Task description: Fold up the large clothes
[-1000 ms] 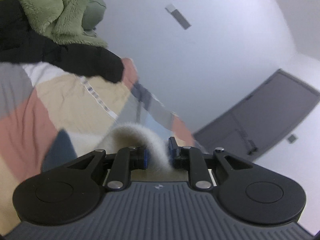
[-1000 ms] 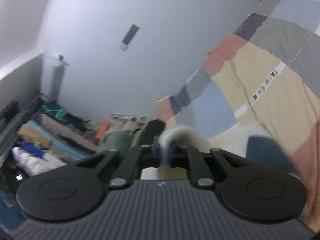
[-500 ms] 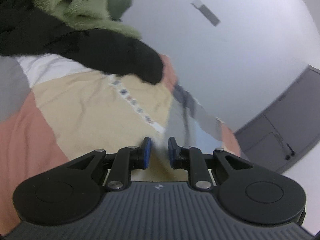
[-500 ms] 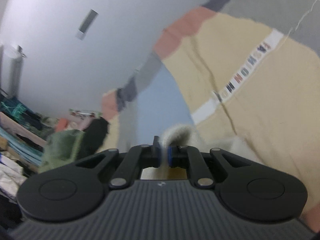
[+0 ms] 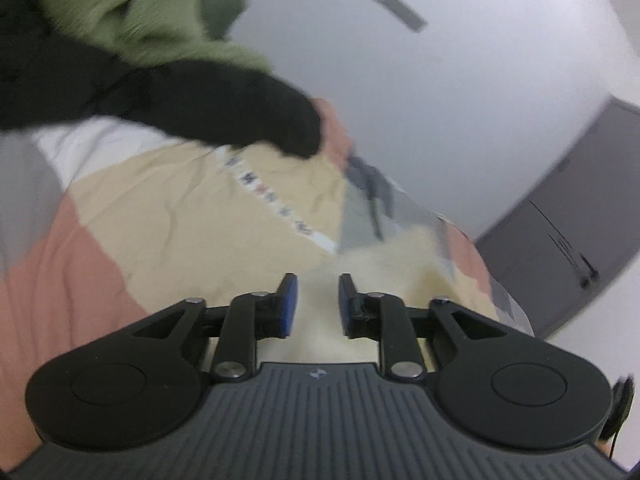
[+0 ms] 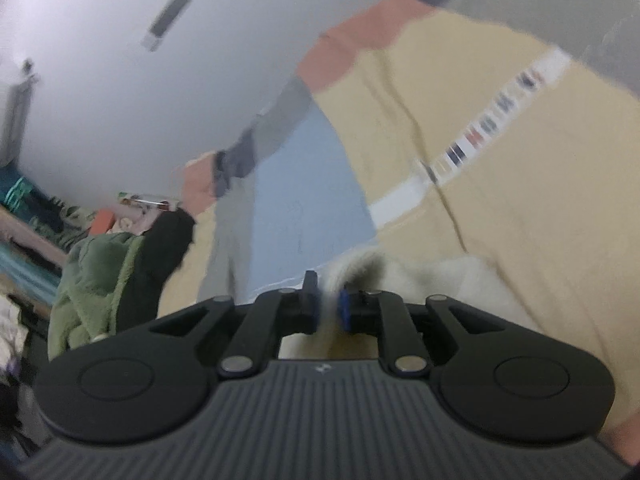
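Your left claw (image 5: 313, 300) has just been opening; cream fleece (image 5: 384, 256) lies between its parted jaws, released. Only the right view shows the right claw (image 6: 327, 304) opening too, fleece still between. Both views show green (image 5: 160, 12) and black (image 5: 224, 116) garments beyond, on the patchwork bedspread (image 5: 180, 208).

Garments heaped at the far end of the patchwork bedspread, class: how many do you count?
2: a green fleece garment on top, a black garment beneath it, reaching onto the bedspread. More may be hidden underneath.
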Motion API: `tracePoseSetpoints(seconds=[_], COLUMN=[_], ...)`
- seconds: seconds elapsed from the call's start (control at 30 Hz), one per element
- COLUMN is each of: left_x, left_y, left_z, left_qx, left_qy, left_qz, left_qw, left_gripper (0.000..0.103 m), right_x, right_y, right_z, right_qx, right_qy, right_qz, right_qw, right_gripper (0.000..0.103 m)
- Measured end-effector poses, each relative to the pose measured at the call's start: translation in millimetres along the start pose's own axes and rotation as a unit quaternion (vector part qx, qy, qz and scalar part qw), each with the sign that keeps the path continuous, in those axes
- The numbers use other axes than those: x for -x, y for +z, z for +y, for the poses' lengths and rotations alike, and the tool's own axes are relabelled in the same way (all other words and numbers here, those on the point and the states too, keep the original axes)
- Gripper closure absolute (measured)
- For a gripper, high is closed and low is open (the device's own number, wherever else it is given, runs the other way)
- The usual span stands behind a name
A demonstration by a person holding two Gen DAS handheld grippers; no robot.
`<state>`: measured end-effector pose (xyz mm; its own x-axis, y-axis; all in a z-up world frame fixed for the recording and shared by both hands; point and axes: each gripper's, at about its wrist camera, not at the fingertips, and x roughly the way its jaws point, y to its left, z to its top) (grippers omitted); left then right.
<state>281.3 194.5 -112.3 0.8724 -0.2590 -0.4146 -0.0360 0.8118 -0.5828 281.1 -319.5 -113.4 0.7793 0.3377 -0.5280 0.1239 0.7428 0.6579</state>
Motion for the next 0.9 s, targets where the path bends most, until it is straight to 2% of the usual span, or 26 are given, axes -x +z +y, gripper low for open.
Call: tracePoseSetpoints(seconds=[0.03, 0.07, 0.1, 0.13, 0.2, 0.27, 0.37, 0.43, 0.53, 0.67, 0.73, 0.83, 0.9], left_x=[5.5, 10.9, 15.9, 20.4, 24.6, 24.7, 15.9, 7.1, -5.5, -20.8, -27.3, -34.2, -37.3], left_y=[-1.9, -4.3, -7.1, -10.7, -18.6, -25.4, -37.2, -43.7, -45.3, -46.4, -47.2, -46.1, -47.4], left_z=[-7.5, -14.8, -22.0, -29.8, -43.8, -53.0, -61.8, -63.8, -57.2, -50.9, -49.3, -43.9, -44.1], left_qx=[-0.015, -0.029, -0.046, -0.064, -0.096, -0.119, -0.165, -0.186, -0.177, -0.185, -0.188, -0.182, -0.187], left_qy=[-0.006, -0.009, -0.01, -0.009, -0.003, 0.012, 0.038, 0.063, 0.08, 0.096, 0.094, 0.087, 0.089], left_qz=[0.0, 0.0, 0.0, 0.001, 0.006, 0.009, 0.027, 0.042, 0.065, 0.088, 0.102, 0.107, 0.113], left_qw=[0.9999, 0.9995, 0.9989, 0.9979, 0.9954, 0.9927, 0.9852, 0.9797, 0.9787, 0.974, 0.9723, 0.9736, 0.9718], left_gripper=[0.06, 0.058, 0.056, 0.055, 0.055, 0.054, 0.053, 0.053, 0.053, 0.048, 0.041, 0.039, 0.039], right_x=[6.9, 13.9, 22.4, 28.6, 39.1, 45.0, 42.2, 32.4, 18.2, -1.0, -9.7, -25.9, -33.2], right_y=[-0.7, -1.9, -4.2, -5.5, -8.9, -13.2, -18.3, -21.6, -32.8, -45.1, -48.3, -53.9, -60.1], right_z=[5.7, 11.3, 16.9, 20.8, 28.4, 35.9, 39.2, 40.4, 45.1, 53.2, 54.7, 51.9, 51.5], right_qx=[0.015, 0.031, 0.044, 0.053, 0.077, 0.106, 0.145, 0.183, 0.247, 0.32, 0.337, 0.354, 0.363], right_qy=[0.002, 0.006, 0.014, 0.021, 0.024, 0.005, -0.021, -0.033, -0.072, -0.098, -0.108, -0.114, -0.118], right_qz=[-0.006, -0.014, -0.022, -0.027, -0.032, -0.03, -0.01, 0.022, 0.053, 0.075, 0.084, 0.112, 0.119], right_qw=[1.0, 0.999, 0.999, 0.998, 0.996, 0.994, 0.989, 0.982, 0.965, 0.94, 0.932, 0.922, 0.916], right_gripper=[0.074, 0.054, 0.044, 0.038, 0.039, 0.04, 0.04, 0.041, 0.041, 0.042, 0.042, 0.041, 0.045])
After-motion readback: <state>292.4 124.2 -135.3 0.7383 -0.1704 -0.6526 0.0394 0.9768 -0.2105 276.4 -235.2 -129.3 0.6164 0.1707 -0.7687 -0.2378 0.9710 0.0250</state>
